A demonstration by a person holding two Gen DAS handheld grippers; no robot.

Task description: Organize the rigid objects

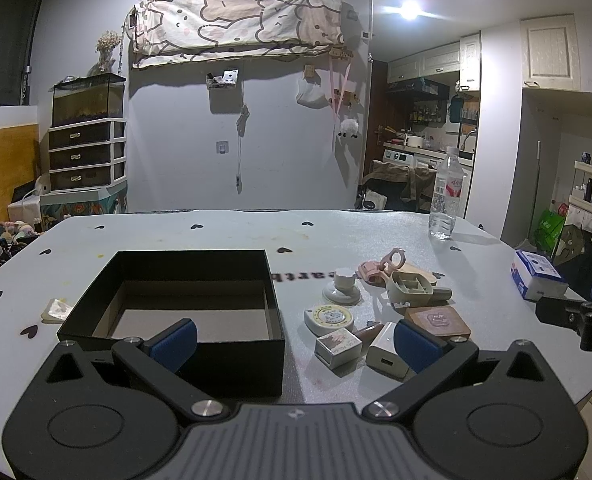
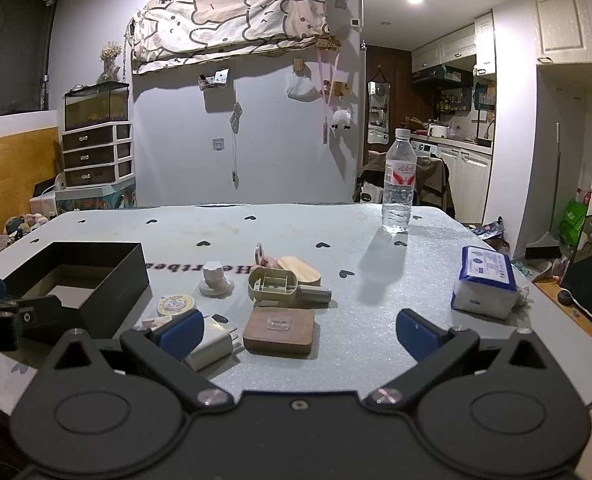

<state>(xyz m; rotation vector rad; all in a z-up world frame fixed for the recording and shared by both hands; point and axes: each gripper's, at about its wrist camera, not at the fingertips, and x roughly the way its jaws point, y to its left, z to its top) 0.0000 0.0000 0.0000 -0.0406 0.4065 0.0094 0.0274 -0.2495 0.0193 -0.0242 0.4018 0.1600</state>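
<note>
Left gripper (image 1: pixel 294 344): nearest the left wrist lens, jaws spread wide and holding nothing; one blue pad sits over the near wall of the black box, the other over the white charger.
Right gripper (image 2: pixel 298 332): jaws likewise wide apart and empty, with the wooden block between the pads.
Black box (image 1: pixel 168 354): open-topped, on the left part of the table, plain cardboard floor showing inside.
White charger (image 1: pixel 386 350): just right of the box, beside a small square carton (image 1: pixel 338 346) whose print is too small to read.
Wooden block (image 2: pixel 279 330): dark brown, flat on the table, a clear square piece on its top.
Round tape case (image 1: pixel 330 318): yellow-rimmed label, lettering unreadable.
White knob (image 1: pixel 342 286): upright on a round base, behind the tape case.
Beige frame piece (image 2: pixel 274 284): lies against a light wooden lid (image 2: pixel 302 270), with a pink ring item (image 1: pixel 392 262) behind them.
Table (image 2: pixel 376 320): pale cover with black hearts; printed letters partly hidden, "He...rtbe" legible in the right wrist view.
Water bottle (image 2: pixel 399 180): upright at the far edge, red-and-white label, characters not legible.
Tissue pack (image 2: pixel 486 282): blue and white, well apart at the right edge.
</note>
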